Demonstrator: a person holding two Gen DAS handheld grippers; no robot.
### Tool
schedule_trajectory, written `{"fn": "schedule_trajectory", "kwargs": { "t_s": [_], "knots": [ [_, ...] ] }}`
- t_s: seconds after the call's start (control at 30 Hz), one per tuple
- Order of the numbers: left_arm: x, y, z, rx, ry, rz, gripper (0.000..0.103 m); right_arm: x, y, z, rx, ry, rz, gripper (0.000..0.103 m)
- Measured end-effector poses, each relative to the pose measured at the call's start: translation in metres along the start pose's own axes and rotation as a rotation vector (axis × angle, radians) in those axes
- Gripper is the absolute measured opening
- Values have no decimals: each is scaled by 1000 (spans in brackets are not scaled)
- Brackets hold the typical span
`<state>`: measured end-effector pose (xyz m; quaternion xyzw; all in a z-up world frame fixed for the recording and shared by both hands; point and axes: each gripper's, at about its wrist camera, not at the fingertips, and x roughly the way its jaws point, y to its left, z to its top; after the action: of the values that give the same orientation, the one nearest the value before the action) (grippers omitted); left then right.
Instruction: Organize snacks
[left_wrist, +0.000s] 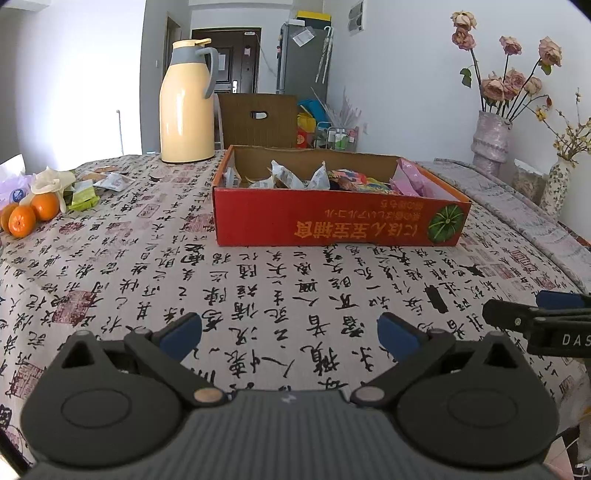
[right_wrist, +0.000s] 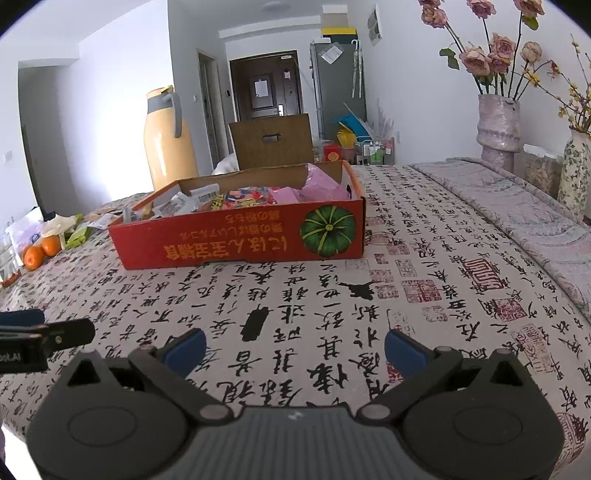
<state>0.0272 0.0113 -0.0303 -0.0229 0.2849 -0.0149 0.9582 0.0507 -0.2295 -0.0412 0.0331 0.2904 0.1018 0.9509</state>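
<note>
A red cardboard box (left_wrist: 332, 221) with a pumpkin print stands on the calligraphy tablecloth, holding several wrapped snacks (left_wrist: 317, 177); it also shows in the right wrist view (right_wrist: 236, 240) with pink and silver packets (right_wrist: 258, 194) inside. A few loose snack packets (left_wrist: 96, 184) lie at the table's left. My left gripper (left_wrist: 290, 334) is open and empty, low over the cloth in front of the box. My right gripper (right_wrist: 295, 350) is open and empty, to the box's front right. Each gripper's tip shows in the other's view, the right gripper (left_wrist: 535, 317) and the left gripper (right_wrist: 48, 332).
A yellow thermos (left_wrist: 186, 107) stands behind the box at the left. Oranges (left_wrist: 31, 214) and a banana peel (left_wrist: 51, 179) lie at the far left. Vases with flowers (left_wrist: 491, 136) stand at the right, beside a folded grey cloth (right_wrist: 517, 206). A chair back (left_wrist: 258, 118) is behind the table.
</note>
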Motion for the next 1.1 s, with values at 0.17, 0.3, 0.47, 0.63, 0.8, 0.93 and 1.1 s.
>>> {"fn": "schedule_trajectory", "kwargs": {
  "t_s": [0.17, 0.3, 0.47, 0.63, 0.8, 0.93, 1.1],
  "knots": [
    [-2, 0, -2, -1, -3, -1, 103, -2, 1, 0, -2, -4, -2, 103],
    [-2, 0, -2, -1, -4, -2, 103, -2, 1, 0, -2, -4, -2, 103],
    [-4, -1, -2, 1, -6, -2, 103, -2, 1, 0, -2, -4, -2, 103],
    [-4, -1, -1, 3, -7, -3, 103, -2, 1, 0, -2, -5, -2, 103],
    [-5, -1, 0, 5, -7, -4, 103, -2, 1, 0, -2, -5, -2, 103],
    [-5, -2, 0, 6, -8, -4, 103, -2, 1, -1, -2, -5, -3, 103],
    [-5, -2, 0, 6, -8, -4, 103, -2, 1, -1, -2, -5, -2, 103]
  ]
}}
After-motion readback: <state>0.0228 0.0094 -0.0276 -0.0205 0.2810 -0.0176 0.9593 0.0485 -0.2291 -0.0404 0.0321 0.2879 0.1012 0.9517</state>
